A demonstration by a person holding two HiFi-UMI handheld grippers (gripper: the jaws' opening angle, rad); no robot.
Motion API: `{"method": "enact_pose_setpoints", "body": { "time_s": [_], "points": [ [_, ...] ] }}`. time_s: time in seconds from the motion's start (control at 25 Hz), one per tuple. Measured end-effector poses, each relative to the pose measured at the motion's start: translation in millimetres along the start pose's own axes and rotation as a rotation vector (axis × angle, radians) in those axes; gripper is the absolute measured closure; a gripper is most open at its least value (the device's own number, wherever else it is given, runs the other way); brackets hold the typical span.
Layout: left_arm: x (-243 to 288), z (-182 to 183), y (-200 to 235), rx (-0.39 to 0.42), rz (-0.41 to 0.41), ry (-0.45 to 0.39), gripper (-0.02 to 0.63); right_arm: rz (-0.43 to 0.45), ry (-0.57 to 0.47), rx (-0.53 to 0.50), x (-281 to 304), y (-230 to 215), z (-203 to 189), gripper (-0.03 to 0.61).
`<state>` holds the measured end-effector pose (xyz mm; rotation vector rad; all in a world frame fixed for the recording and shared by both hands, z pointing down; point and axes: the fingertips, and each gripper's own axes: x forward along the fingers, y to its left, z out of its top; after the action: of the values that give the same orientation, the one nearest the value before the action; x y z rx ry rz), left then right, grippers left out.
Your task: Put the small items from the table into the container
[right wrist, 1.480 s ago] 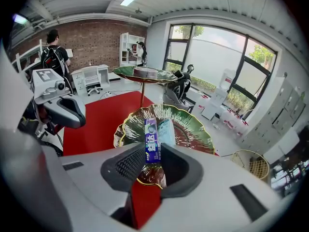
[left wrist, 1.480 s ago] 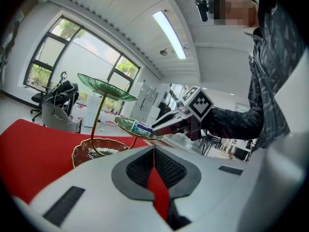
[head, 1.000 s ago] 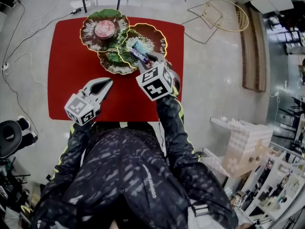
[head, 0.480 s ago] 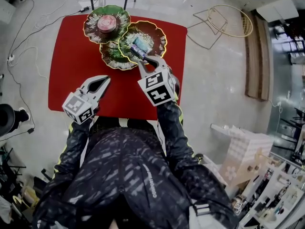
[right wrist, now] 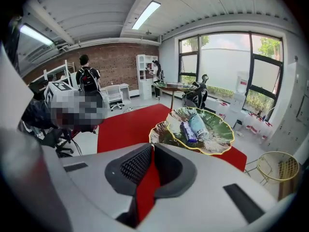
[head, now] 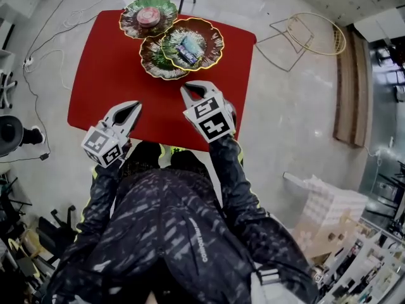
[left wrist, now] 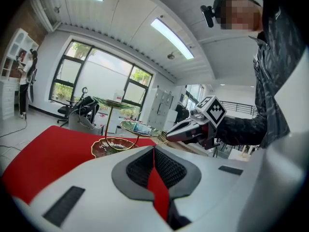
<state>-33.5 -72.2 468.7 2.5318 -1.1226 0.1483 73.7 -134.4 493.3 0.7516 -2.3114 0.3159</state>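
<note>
Right gripper (head: 192, 90) backed off leaf dish (head: 214, 43), jaws now closed empty, left gripper (head: 134, 106) shut too; items (head: 188, 48) sit inside, task probably done.

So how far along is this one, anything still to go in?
Looks about finished. Done: two small items lie in the middle dish, a pink one in the far dish. In hand: nothing; the left gripper and right gripper are shut and empty, over the near edge of the table. Left: no loose item shows on the red top.
</note>
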Motion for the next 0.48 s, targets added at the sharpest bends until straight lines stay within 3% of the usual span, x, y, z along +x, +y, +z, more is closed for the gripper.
{"method": "enact_pose_setpoints", "body": {
  "time_s": [0.48],
  "points": [
    [-58, -33, -32, -0.061, 0.014, -0.008, 0.603, 0.119, 0.041, -0.028, -7, 67, -27, 0.551]
  ]
}}
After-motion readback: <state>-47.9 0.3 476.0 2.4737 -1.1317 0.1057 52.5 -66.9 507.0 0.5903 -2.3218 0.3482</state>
